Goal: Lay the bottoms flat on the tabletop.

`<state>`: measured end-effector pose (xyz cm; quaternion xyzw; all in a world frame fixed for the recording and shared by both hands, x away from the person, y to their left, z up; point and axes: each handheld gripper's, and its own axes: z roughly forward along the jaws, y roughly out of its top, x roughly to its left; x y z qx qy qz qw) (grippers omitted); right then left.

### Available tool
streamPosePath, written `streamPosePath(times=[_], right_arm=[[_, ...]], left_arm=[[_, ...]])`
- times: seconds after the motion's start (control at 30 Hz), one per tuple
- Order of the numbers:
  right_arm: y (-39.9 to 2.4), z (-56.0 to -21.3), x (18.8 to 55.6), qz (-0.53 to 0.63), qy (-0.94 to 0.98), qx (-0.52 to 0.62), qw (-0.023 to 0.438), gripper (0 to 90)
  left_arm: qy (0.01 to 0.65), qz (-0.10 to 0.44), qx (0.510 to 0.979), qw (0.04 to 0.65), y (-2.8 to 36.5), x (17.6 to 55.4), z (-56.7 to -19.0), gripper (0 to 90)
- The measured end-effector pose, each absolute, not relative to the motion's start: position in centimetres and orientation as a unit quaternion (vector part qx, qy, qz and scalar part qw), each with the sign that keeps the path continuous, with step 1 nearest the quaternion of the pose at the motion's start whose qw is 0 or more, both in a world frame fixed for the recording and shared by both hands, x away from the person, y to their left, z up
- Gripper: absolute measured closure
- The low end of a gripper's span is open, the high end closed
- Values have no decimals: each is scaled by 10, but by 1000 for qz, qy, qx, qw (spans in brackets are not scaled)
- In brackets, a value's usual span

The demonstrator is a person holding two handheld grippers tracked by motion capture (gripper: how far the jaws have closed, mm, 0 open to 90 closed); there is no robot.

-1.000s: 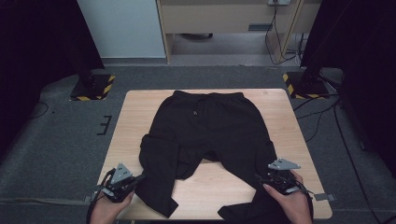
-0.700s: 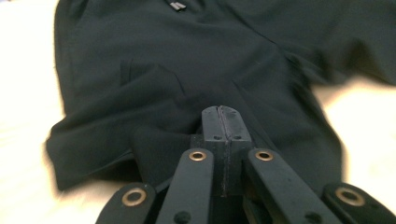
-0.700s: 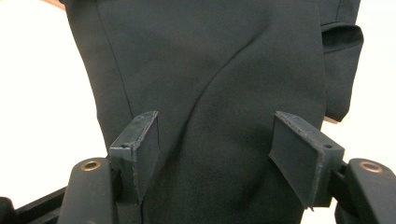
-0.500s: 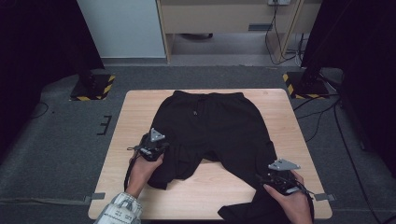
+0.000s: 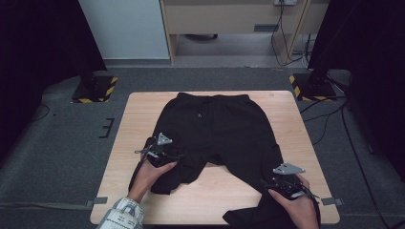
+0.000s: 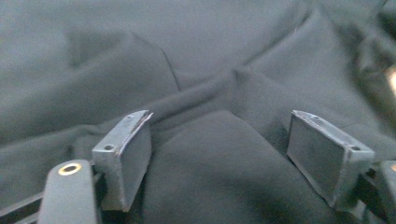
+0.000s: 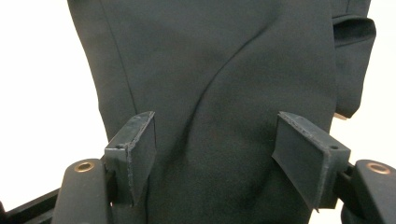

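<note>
A pale wooden surface [image 5: 286, 124] stood on a grey carpeted floor [image 5: 62, 143]. Black trousers [image 5: 224, 129] lay flat on it, waistband at the far edge, one leg folded back near the left, the other hanging over the near edge.

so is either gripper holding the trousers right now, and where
Nothing is held. The left gripper has just been opening; its jaws stand apart over the folded-up leg of the trousers. The right gripper is open over the other leg.
</note>
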<state>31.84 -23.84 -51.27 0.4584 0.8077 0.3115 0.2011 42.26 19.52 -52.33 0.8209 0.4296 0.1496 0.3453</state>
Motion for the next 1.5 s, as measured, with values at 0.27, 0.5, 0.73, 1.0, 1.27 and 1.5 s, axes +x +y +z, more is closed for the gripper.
streamPosePath(times=[0.27, 0.5, 0.73, 1.0, 1.27, 1.5], right_arm=[[-240, -513, 320, 313, 807, 459, 202, 300], [-239, -513, 320, 306, 810, 457, 204, 302], [-238, -513, 320, 307, 810, 456, 204, 301], [-238, -513, 320, 305, 810, 458, 204, 302], [-240, -514, 321, 301, 810, 459, 205, 302], [-241, -514, 321, 301, 810, 459, 207, 300]], left_arm=[[445, 194, 815, 317, 200, 413, -517, 650], [449, 178, 810, 333, 223, 379, -518, 786], [454, 173, 810, 327, 260, 338, -507, 787], [440, 155, 833, 298, 277, 297, -509, 801], [415, 123, 851, 297, 288, 258, -506, 782], [424, 176, 799, 390, 294, 292, -483, 330]])
